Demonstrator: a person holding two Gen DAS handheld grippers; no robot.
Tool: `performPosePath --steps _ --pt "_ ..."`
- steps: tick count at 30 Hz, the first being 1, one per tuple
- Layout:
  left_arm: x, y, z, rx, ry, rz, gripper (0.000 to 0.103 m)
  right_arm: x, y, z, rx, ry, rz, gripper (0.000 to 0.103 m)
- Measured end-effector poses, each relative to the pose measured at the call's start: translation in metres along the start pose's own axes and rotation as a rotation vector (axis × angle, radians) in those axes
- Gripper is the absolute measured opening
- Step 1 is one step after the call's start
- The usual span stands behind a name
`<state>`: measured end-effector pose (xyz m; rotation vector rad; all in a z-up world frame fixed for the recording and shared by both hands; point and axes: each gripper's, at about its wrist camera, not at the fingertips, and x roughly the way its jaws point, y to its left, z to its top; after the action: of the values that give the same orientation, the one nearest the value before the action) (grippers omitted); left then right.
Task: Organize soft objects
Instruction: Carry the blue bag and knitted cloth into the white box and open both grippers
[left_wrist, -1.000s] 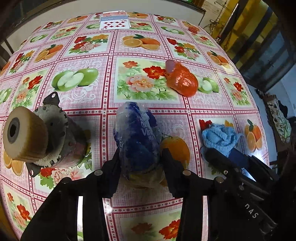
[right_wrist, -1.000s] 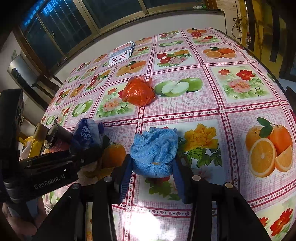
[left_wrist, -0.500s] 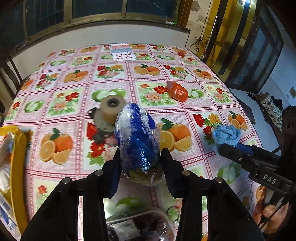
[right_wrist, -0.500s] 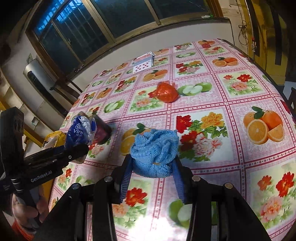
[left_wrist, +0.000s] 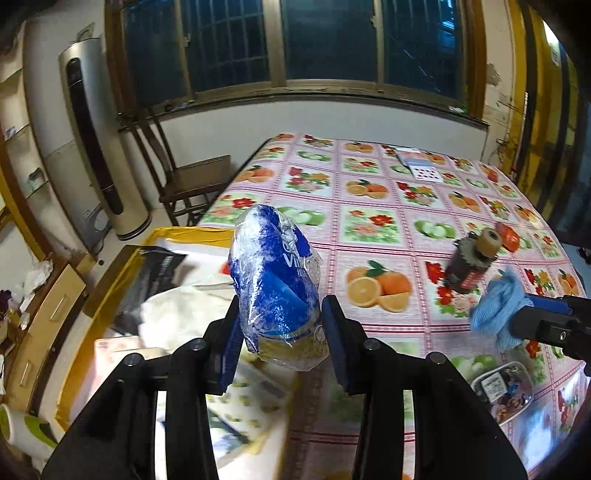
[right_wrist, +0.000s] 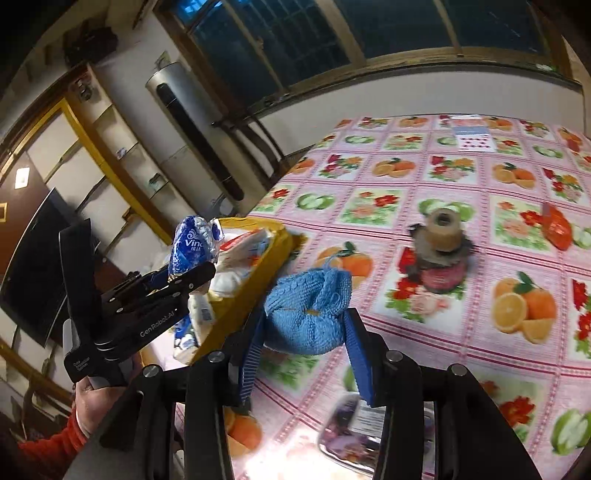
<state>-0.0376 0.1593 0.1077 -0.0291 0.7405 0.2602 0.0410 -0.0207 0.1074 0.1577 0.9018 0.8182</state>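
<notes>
— What's nearest? Both tools look full.

— They are. The left tool (left_wrist: 282, 334) is clamped on a blue-and-white plastic packet (left_wrist: 275, 288), held upright off the desk. The right tool (right_wrist: 304, 336) is closed around a bunched blue cloth (right_wrist: 308, 314), also in the air. A second ago both were low over the desk, close to the fruit-print tablecloth (left_wrist: 373, 225); now they have been lifted and swung toward its left edge.

— Where to?

— Just beyond the packet sits a yellow-rimmed box (left_wrist: 110, 266) already holding white bags and a black pouch. The packet hangs over its near corner; the cloth is just beside its rim, over the desk edge. I'd judge the pick-up finished and the drop into the box next.

— What's left behind?

— Below the right tool, a small clear tub (right_wrist: 365, 424), blurred. Farther out, a dark jar with a roll of tape (right_wrist: 441, 229) on top, then an orange-red crumpled wrapper (right_wrist: 556, 227) that looks soft and probably still needs collecting. At the far end, playing cards (right_wrist: 472, 138), with a wooden chair (left_wrist: 184, 177) and a dark window beyond.
</notes>
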Motion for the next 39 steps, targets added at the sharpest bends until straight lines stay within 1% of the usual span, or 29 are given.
performPosePath --steps 4,7,10,11,12,13,14,16,19,21,22,23,24,25,27,29,30,33,35,39 --pt "-0.002 0.047 -0.01 -0.046 -0.013 0.073 0.039 0.043 0.053 0.009 -0.059 0.043 0.069 0.045" --pt "0.007 0.077 -0.019 -0.097 0.02 0.078 0.039 0.073 0.085 0.013 -0.096 0.076 0.089 0.045" --pt "0.014 0.097 -0.027 -0.136 0.036 0.084 0.039 0.089 0.097 0.012 -0.122 0.106 0.098 0.045" --pt "0.015 0.101 -0.029 -0.145 0.038 0.081 0.039 0.092 0.094 0.009 -0.121 0.125 0.112 0.05" --pt "0.016 0.103 -0.032 -0.15 0.04 0.08 0.039 0.095 0.092 0.006 -0.119 0.143 0.117 0.061" --pt "0.018 0.105 -0.033 -0.157 0.044 0.075 0.039 0.099 0.091 0.001 -0.129 0.16 0.1 0.066" --pt "0.019 0.107 -0.034 -0.163 0.047 0.067 0.039 0.103 0.09 -0.005 -0.154 0.184 0.062 0.069" --pt "0.022 0.107 -0.036 -0.165 0.049 0.055 0.039 0.11 0.086 -0.018 -0.193 0.218 -0.009 0.069" --pt "0.024 0.106 -0.038 -0.161 0.053 0.045 0.039 0.125 0.075 -0.034 -0.208 0.28 -0.064 0.07" --pt "0.025 0.105 -0.039 -0.153 0.058 0.038 0.039 0.139 0.069 -0.039 -0.231 0.305 -0.135 0.071" --pt "0.025 0.106 -0.039 -0.151 0.057 0.038 0.039 0.144 0.066 -0.041 -0.245 0.307 -0.172 0.069" --pt "0.024 0.107 -0.04 -0.15 0.057 0.04 0.039 0.147 0.062 -0.043 -0.243 0.317 -0.184 0.058" --pt "0.023 0.109 -0.041 -0.15 0.056 0.044 0.039 0.148 0.059 -0.044 -0.229 0.32 -0.174 0.04" --pt "0.022 0.111 -0.042 -0.152 0.055 0.049 0.039 0.147 0.057 -0.044 -0.222 0.319 -0.165 0.036" --pt "0.021 0.116 -0.044 -0.153 0.051 0.064 0.039 0.142 0.055 -0.039 -0.213 0.311 -0.149 0.035" --pt "0.02 0.122 -0.048 -0.152 0.047 0.084 0.04 0.132 0.059 -0.03 -0.2 0.28 -0.129 0.035" --pt "0.02 0.124 -0.05 -0.149 0.046 0.096 0.04 0.126 0.063 -0.025 -0.192 0.259 -0.103 0.035" --pt "0.017 0.129 -0.055 -0.149 0.039 0.128 0.039 0.111 0.094 -0.013 -0.208 0.224 0.023 0.035" --pt "0.016 0.134 -0.057 -0.157 0.034 0.14 0.039 0.116 0.116 -0.012 -0.234 0.228 0.075 0.035" --pt "0.017 0.144 -0.062 -0.165 0.027 0.186 0.039 0.146 0.154 -0.021 -0.293 0.269 0.117 0.036"
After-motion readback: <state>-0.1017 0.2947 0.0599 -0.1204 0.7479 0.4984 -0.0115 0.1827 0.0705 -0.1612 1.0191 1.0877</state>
